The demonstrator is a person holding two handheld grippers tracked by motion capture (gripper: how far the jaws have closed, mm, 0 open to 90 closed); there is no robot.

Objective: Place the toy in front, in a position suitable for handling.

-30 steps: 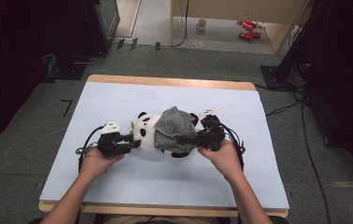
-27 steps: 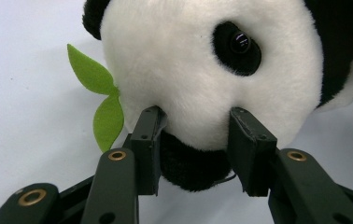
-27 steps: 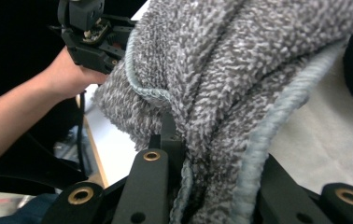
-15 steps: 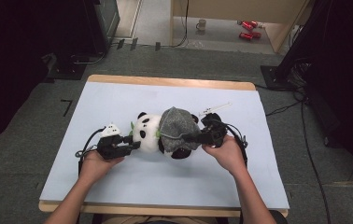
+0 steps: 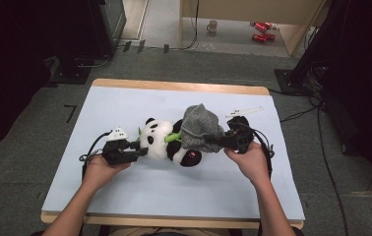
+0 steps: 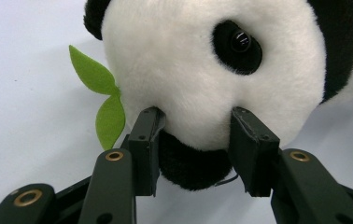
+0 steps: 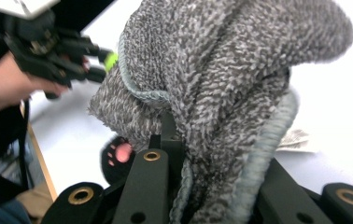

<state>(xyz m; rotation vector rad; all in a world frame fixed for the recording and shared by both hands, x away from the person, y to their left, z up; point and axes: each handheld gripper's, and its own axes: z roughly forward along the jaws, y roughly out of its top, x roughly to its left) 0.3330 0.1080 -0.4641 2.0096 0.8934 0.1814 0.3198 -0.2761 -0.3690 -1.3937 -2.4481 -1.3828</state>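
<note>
Currently: panda plush [image 5: 162,141] lies mid-table | left gripper [image 6: 195,140] clamps its head | right gripper [image 7: 198,154] pinches grey knit hat [image 5: 200,127], bunched over the body | removal or fitting unfinished; which, unclear.

The grey cloth [image 7: 221,93] covers your right gripper's [image 7: 202,186] tips and most of the panda's [image 5: 167,142] body. Up close, the panda's head runs past the picture's top. The small things on the far floor [image 5: 260,30] are too tiny to tell.
</note>
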